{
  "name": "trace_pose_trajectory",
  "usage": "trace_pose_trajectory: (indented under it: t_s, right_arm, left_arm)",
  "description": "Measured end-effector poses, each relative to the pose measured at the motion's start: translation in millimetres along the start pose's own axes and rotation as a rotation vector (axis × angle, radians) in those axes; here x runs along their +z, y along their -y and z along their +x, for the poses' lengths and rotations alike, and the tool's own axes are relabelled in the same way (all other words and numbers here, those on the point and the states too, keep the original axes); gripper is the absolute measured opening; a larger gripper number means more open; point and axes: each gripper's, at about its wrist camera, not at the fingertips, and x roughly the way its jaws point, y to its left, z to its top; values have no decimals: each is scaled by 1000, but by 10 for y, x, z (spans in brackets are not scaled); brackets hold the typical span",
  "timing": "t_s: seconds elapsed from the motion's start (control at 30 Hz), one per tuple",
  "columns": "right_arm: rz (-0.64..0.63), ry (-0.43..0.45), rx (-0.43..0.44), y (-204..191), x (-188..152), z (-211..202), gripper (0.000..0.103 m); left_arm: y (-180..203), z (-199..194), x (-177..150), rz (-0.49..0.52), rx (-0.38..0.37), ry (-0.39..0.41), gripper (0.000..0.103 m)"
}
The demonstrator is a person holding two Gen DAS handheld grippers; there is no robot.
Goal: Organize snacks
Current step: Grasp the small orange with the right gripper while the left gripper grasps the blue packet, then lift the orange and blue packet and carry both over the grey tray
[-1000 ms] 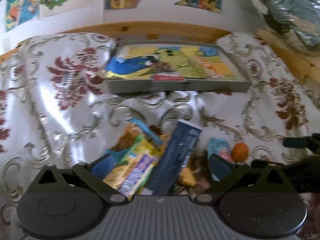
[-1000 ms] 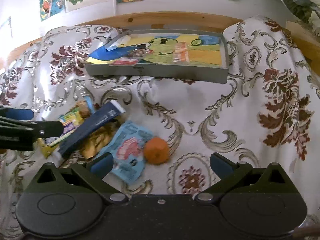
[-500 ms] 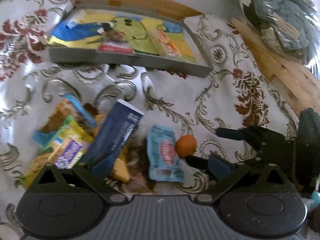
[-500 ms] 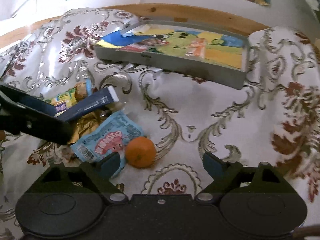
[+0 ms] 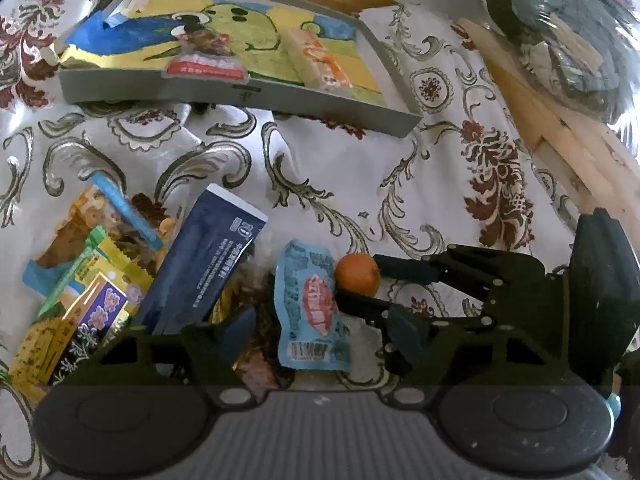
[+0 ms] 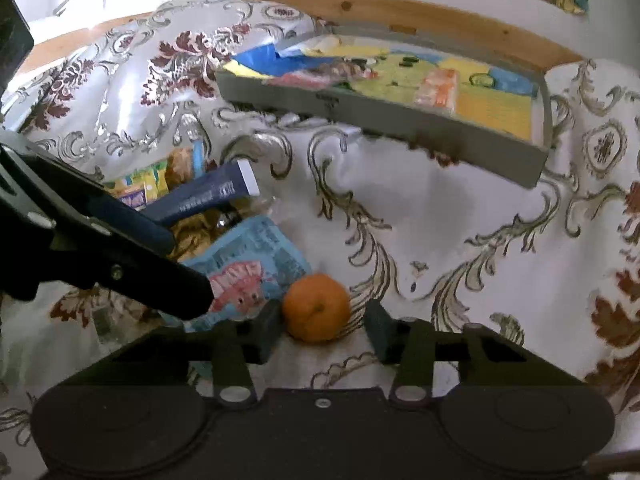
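Right wrist view: the right gripper (image 6: 322,330) is closing around the round, dimpled orange (image 6: 316,307), not yet pressing it; beside the orange lies a crinkly blue packet (image 6: 250,264), its long axis slanting toward the grey tray (image 6: 384,126). The left gripper (image 5: 320,330) is closing over this packet, not touching it.

right gripper (image 6: 323,330) closing, orange (image 6: 316,307) between fingers (image 6: 266,330)
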Motion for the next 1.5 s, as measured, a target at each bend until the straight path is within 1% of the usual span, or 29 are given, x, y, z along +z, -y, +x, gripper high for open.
trace_pose_trajectory:
  t_s: [0.03, 0.07, 0.1, 0.13, 0.2, 0.3, 0.47, 0.6, 0.7, 0.77, 0.9, 0.97, 1.0, 1.07, 1.17, 1.23, 1.33, 1.43, 1.5]
  right_arm:
    - [2, 4, 2, 2, -12, 6, 43]
    - [7, 7, 4, 3, -20, 5, 42]
    - [12, 9, 6, 5, -23, 3, 38]
    - [20, 11, 8, 10, -24, -1, 38]
    - [29, 17, 7, 14, -29, -13, 38]
    - [35, 26, -1, 16, -46, -45, 38]
    - [72, 54, -26, 48, -100, -213, 37]
    - [102, 70, -49, 96, -152, -353, 38]
    - [122, 79, -64, 128, -190, -436, 38]
    - [134, 85, -73, 145, -215, -483, 38]
    - [152, 95, -85, 162, -266, -584, 38]
    - [162, 97, -92, 171, -301, -637, 38]
    - [168, 95, -96, 178, -317, -655, 38]
    - [182, 90, -101, 193, -352, -681, 38]
    - [193, 84, -107, 198, -402, -711, 38]
    - [200, 83, -110, 202, -428, -734, 38]
    - [210, 84, -112, 211, -452, -753, 38]
    - [215, 84, -113, 211, -467, -762, 38]
    - [216, 86, -113, 212, -466, -759, 38]
  left_arm:
    - [-7, 9, 2, -1, 2, -6, 71]
    - [-5, 22, 9, 1, 6, -9, 67]
    - [-7, 30, 10, 6, 15, -13, 64]
    - [-9, 40, 10, 12, 24, -17, 62]
    - [-9, 61, 13, 22, 38, -26, 56]
    - [2, 73, 9, 39, 53, -35, 52]
    - [87, 108, 18, 82, 57, -36, 51]
    - [189, 178, 40, 119, 84, -38, 51]
    - [233, 198, 55, 125, 98, -28, 51]
    - [255, 191, 61, 127, 88, -13, 50]
    - [318, 150, 72, 136, 40, 29, 48]
    - [368, 165, 73, 153, 35, 37, 47]
    - [389, 179, 71, 160, 32, 39, 44]
    - [418, 238, 68, 157, 11, 17, 37]
    - [444, 329, 39, 147, 6, -1, 34]
    - [456, 380, 20, 137, 13, -7, 34]
    - [476, 420, 9, 133, 34, 0, 30]
    - [491, 474, 14, 131, 79, -12, 21]
    - [468, 495, 17, 115, 90, -22, 20]
